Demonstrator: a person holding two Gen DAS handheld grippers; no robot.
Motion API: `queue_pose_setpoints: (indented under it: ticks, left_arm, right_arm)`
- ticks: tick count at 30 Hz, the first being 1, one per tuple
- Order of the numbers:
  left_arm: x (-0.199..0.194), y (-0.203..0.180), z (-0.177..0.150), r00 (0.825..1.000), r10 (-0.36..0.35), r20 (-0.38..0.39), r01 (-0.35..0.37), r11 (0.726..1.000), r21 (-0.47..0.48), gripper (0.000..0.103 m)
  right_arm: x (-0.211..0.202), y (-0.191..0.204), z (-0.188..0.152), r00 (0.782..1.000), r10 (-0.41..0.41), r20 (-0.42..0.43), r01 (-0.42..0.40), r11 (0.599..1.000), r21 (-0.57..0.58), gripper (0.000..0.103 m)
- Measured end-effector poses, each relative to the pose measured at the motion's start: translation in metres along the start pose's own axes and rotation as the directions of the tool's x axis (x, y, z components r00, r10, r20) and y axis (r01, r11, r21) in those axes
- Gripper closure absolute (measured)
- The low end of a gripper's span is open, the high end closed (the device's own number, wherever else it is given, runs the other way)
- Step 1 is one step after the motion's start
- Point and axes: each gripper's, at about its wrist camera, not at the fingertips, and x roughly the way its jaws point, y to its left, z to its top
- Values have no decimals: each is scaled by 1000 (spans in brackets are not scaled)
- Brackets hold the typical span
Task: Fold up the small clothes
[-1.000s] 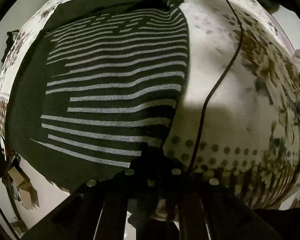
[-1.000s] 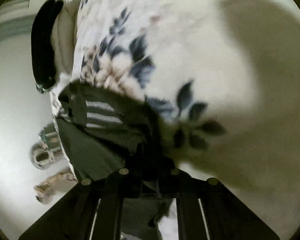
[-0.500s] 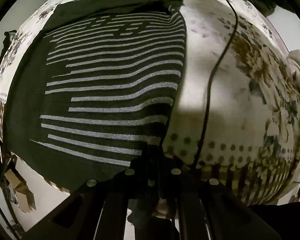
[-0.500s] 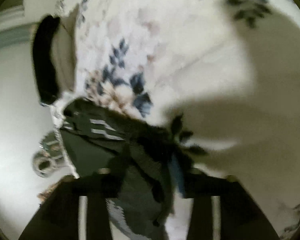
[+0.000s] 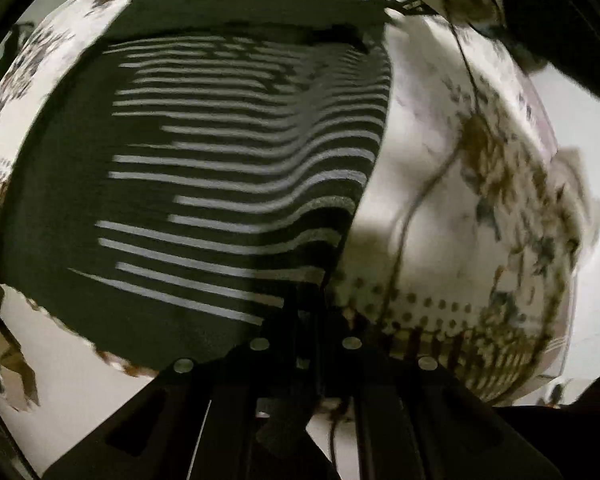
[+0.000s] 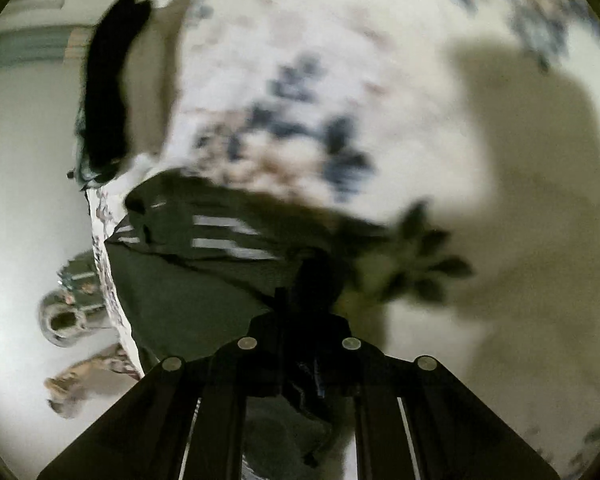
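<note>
Floral bedsheet (image 5: 440, 184) covers pretty much everything, white with brown and blue flower prints plus a dotted border near the bed edge. On it lies the shirt (image 5: 220, 168), dark knit with thin pale stripes, spread flat left of the black cable (image 5: 400, 248) that snakes across the sheet.

What's changed: a second ago the shirt's near-cable edge lay flat, now the stripes there bow upward into a ripple, so that corner is getting lifted. Looks like the fold is starting.

Left gripper (image 5: 306, 336) is pinched tight on the shirt's hem corner. Right gripper (image 6: 302, 320) popped open briefly and is clamped again on a bunched bit of the shirt (image 6: 204, 264), probably re-gripping. Fabric looks soft and floppy, drapes easily.
</note>
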Motion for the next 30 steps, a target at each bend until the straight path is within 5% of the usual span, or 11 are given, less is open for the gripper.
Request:
queue_pose_setpoints:
  ticks: [8,15,20,25,30]
  left_arm:
    - [-78,122,27,994,-49,102,69,976,-207,99]
    - [-86,245,31,983,-105,151,148,938,-315,99]
    - [-60,320,30,978,-130,163,186,899,-396,99]
    - [-33,380,26,973,-157,169,219,860,-461,99]
    - [-7,411,24,964,-209,164,264,817,-513,99]
  right_arm:
    - [-33,174,-17,996,-81,37,85,988,-127,92]
    - [43,336,-17,976,-206,69,216,956,-198,92]
    - [168,426,-11,919,-389,61,390,878,-278,92]
    - [259,451,-7,856,-513,63,507,811,-293,92]
    - [299,455,-1,809,-583,66,579,776,-250,92]
